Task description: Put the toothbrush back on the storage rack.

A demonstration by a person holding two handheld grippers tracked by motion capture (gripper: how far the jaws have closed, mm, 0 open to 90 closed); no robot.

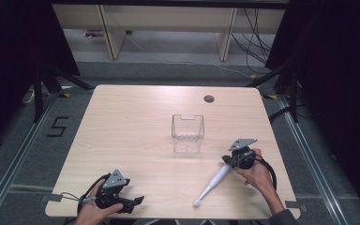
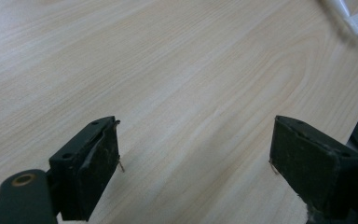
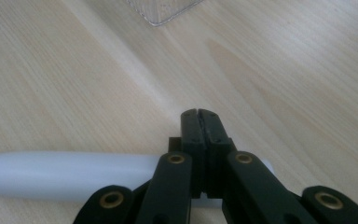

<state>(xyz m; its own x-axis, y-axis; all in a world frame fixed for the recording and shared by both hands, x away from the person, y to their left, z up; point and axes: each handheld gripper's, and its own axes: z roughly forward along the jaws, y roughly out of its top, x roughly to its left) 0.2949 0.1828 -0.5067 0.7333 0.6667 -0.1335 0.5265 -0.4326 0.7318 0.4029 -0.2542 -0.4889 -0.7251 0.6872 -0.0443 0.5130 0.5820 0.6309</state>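
While the tabletop (image 1: 136, 122) carries a clear container (image 1: 187, 133) at its centre, the white toothbrush (image 1: 214, 183) lies near-right of it. The right gripper (image 1: 233, 161) has its fingers clenched on the handle's end; so short a hold could let the brush swing. The left gripper (image 1: 133, 202) rests released, near-left.

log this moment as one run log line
left tool: open, low over bare wooden table | right tool: shut on white plastic toothbrush handle end | clear plastic box: upright, mid-table, untouched
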